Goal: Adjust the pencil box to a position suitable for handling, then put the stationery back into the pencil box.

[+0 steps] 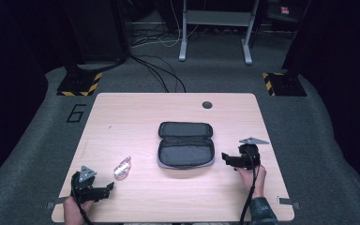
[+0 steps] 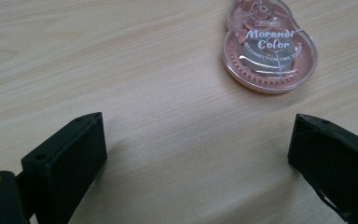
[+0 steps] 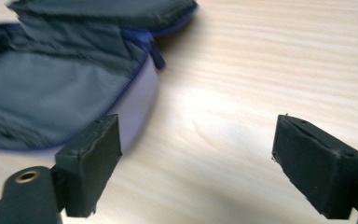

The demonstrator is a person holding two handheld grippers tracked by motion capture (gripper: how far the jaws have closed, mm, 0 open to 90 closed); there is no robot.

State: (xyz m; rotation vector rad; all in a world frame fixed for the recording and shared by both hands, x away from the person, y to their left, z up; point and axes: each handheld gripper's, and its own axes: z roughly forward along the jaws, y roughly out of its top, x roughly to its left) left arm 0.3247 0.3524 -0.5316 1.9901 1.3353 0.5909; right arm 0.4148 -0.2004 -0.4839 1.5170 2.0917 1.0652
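An open grey pencil case (image 1: 186, 145) with a blue zip lies unzipped in the middle of the table, its lid folded back. My right gripper (image 1: 225, 157) hovers just to the right of it, jaws wide apart with nothing between them; the case's lilac edge (image 3: 135, 107) and dark lining sit ahead to the left in the right gripper view. A pink and clear correction tape dispenser (image 1: 122, 167) marked "Morandi Color" (image 2: 269, 49) lies left of the case. My left gripper (image 1: 108, 187) rests near the front left, open and empty, with the dispenser just beyond its jaws.
The light wood table (image 1: 136, 112) has a round cable hole (image 1: 207, 104) near its far edge. Beyond it are grey carpet, loose cables (image 1: 159, 70), a white desk frame (image 1: 215, 33) and two stands with yellow-black bases (image 1: 79, 84).
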